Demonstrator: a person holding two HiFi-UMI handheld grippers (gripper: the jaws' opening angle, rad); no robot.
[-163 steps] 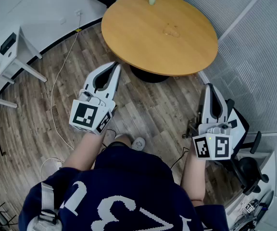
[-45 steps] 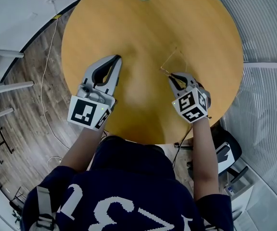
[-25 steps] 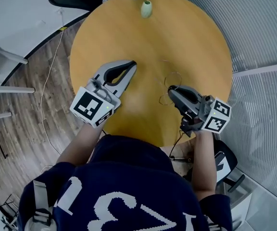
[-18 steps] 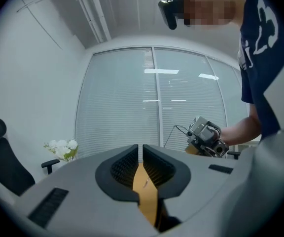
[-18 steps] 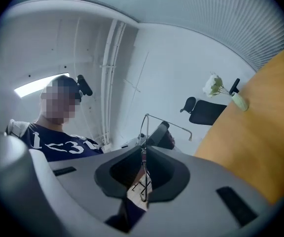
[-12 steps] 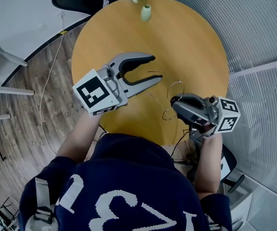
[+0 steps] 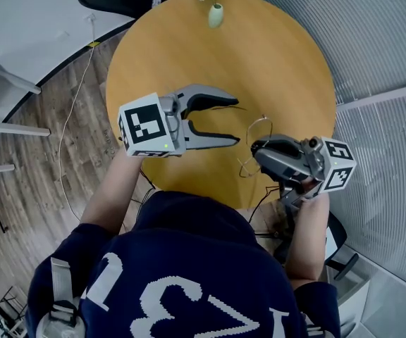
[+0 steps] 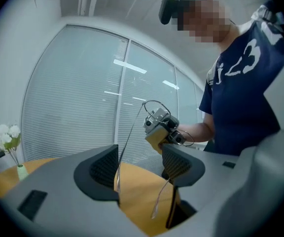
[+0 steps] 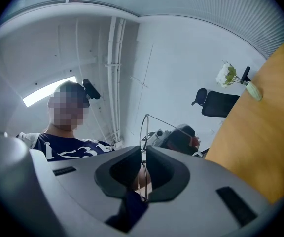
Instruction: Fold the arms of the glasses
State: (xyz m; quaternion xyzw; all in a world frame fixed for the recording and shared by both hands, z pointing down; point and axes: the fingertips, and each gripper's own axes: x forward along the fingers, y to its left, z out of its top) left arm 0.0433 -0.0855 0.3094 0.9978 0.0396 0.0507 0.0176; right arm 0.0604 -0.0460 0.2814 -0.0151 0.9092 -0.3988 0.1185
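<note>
- Head view: glasses [image 7: 259, 118] are off the bench [image 7: 273, 55], in the air over its near edge, nipped in the R tool [image 7: 254, 147]. L tool [image 7: 235, 124] is over the bench's near-left part, pointing across at the glasses. Its jaws are wide and have just been opening. Vase [image 7: 216, 15] w/ white flowers stands at the bench's far edge.
- Left gripper view: L tool [image 8: 141, 169] jaws are apart. One thin arm of the glasses [image 8: 130, 145] runs down between them, close by one pad; contact unclear, not pinched. 2nd arm hangs by the other pad. R tool [image 8: 159, 127] is beyond, above the bench [image 8: 137, 201], holding the frame's front.
- Right gripper view: R tool [image 9: 143, 168] jaws are nearly together, clamped on the glasses [image 9: 142, 132]; wire rim stands up past the tips. L tool [image 9: 179, 138] is beyond, over the bench [image 9: 260, 142] edge.
</note>
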